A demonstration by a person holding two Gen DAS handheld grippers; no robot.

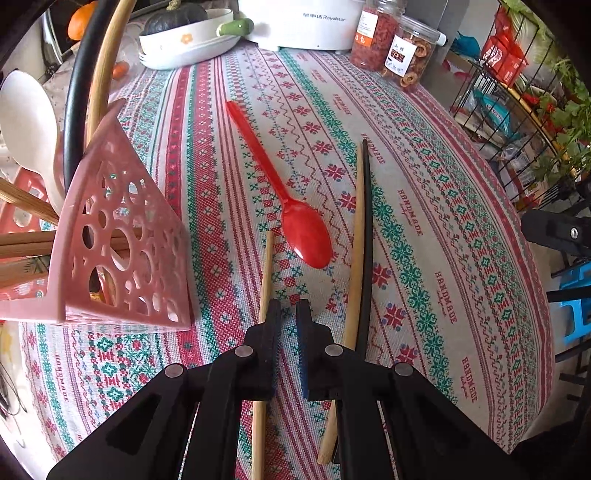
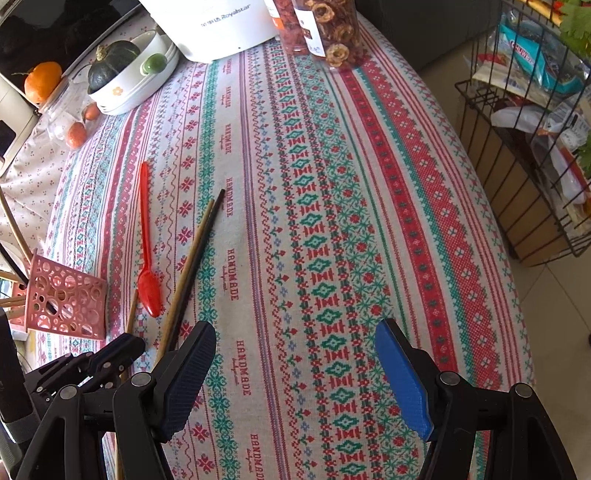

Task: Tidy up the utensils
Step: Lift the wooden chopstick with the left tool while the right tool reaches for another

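Note:
A red plastic spoon (image 1: pixel 291 206) lies on the patterned tablecloth (image 1: pixel 424 206), bowl toward me. A wooden chopstick (image 1: pixel 265 280) lies left of it. A wooden chopstick (image 1: pixel 355 236) and a black chopstick (image 1: pixel 367 229) lie side by side to its right. My left gripper (image 1: pixel 287 314) hovers low over the cloth between them, jaws nearly closed with a narrow gap and nothing between the pads. A pink perforated utensil holder (image 1: pixel 118 243) stands at left holding chopsticks and a white spoon (image 1: pixel 26 122). My right gripper (image 2: pixel 295 350) is wide open and empty over bare cloth. The spoon (image 2: pixel 146 254), chopsticks (image 2: pixel 192 266) and holder (image 2: pixel 66 299) also show in the right wrist view.
A white dish with a dark squash (image 1: pixel 184 33), a white appliance (image 1: pixel 306 22) and jars of dried food (image 1: pixel 406 55) stand at the table's far end. A wire rack with packets (image 1: pixel 517 110) stands off the table's right edge. A blue stool (image 1: pixel 576 295) is beyond the edge.

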